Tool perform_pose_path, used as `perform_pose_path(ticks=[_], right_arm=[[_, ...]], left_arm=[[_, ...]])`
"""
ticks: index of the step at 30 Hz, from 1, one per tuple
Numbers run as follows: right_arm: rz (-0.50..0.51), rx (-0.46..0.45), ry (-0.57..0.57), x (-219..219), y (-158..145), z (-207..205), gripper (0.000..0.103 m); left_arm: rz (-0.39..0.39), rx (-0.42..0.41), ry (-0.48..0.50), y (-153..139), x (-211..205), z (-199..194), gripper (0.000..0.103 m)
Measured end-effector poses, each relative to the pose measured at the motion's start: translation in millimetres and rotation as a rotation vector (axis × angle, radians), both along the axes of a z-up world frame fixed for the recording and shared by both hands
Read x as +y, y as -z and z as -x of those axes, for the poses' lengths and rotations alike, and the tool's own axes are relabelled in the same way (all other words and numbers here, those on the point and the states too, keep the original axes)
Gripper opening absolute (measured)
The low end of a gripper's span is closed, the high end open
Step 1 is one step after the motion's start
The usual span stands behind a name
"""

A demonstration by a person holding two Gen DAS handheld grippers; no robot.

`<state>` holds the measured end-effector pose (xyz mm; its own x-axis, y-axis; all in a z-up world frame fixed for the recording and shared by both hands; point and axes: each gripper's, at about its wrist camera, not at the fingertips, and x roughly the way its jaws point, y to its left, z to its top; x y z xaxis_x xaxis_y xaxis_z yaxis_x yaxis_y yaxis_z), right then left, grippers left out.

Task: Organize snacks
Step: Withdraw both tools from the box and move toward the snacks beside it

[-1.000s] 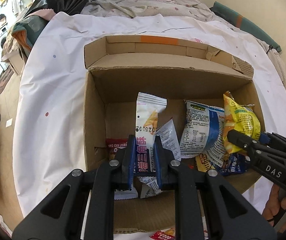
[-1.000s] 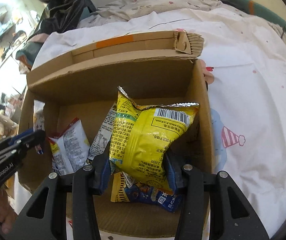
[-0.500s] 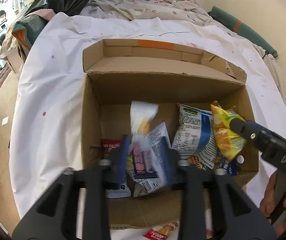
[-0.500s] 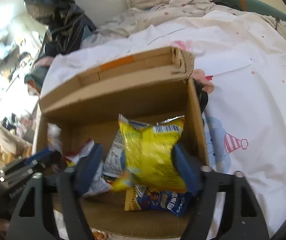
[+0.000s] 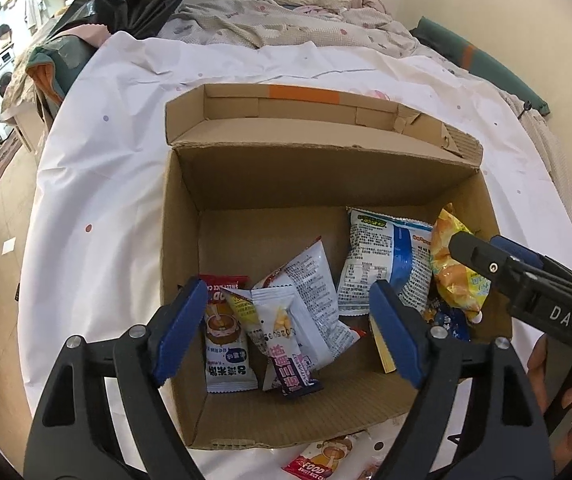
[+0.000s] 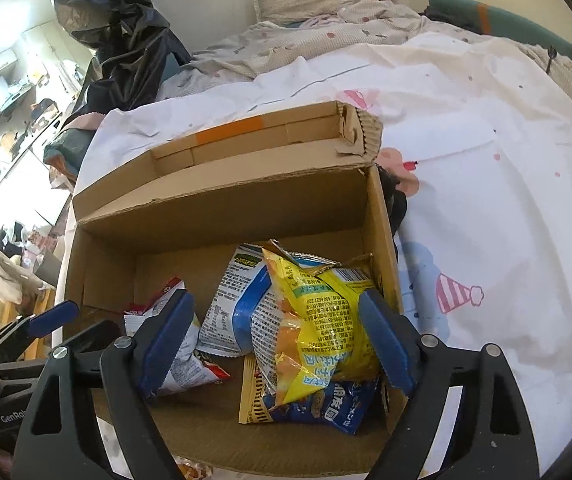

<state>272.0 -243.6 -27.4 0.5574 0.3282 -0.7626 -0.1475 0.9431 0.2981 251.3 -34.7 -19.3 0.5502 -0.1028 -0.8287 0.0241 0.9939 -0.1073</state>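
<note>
The snack packets [image 5: 286,328] lie loose on the floor of the cardboard box [image 5: 181,240], lower centre of frame, dropped there for sorting. The left gripper [image 5: 290,328] is opening, nothing pinched. The right gripper [image 6: 273,336] stands wide above the yellow bag [image 6: 318,320], free of it.

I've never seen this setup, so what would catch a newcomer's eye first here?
An open cardboard box on a white dotted sheet fills the view, with snack packets heaped on its floor. The bright yellow bag against its right wall stands out most. The left tongs, opening, and the wide right tongs hang above, gripping nothing.
</note>
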Motion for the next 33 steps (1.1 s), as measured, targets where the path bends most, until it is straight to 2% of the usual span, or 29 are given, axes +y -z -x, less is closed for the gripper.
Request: perform_pose_path(ticks=[9, 14, 19, 23, 31, 33], right_arm=[[-0.047, -0.033, 0.009, -8.6, -18.3, 9.5, 0.087], [-0.085, -0.036, 0.009, -18.1, -28.3, 22.2, 0.087], [-0.125, -0.029, 0.015, -26.0, -36.9, 39.4, 0.087], [-0.118, -0.043, 0.011, -27.3, -43.4, 51.9, 0.087], [-0.138, -0.02, 0.014, -32.4, -43.3, 79.1, 0.087], [-0.137, -0.014, 0.012, -33.7, -42.6, 86.8, 0.087]], left_arm=[[0.013, -0.043, -0.02, -11.4, 6.5, 11.8, 0.081], [0.067, -0.057, -0.021, -19.7, 13.4, 22.8, 0.081], [0.044, -0.079, -0.014, -28.4, 14.0, 34.2, 0.08], [0.085, -0.088, -0.042, -32.6, 22.0, 48.7, 0.081], [0.099, -0.076, -0.066, -34.8, 30.7, 72.3, 0.081], [0.089, -0.08, -0.078, -36.0, 32.8, 78.0, 0.088]])
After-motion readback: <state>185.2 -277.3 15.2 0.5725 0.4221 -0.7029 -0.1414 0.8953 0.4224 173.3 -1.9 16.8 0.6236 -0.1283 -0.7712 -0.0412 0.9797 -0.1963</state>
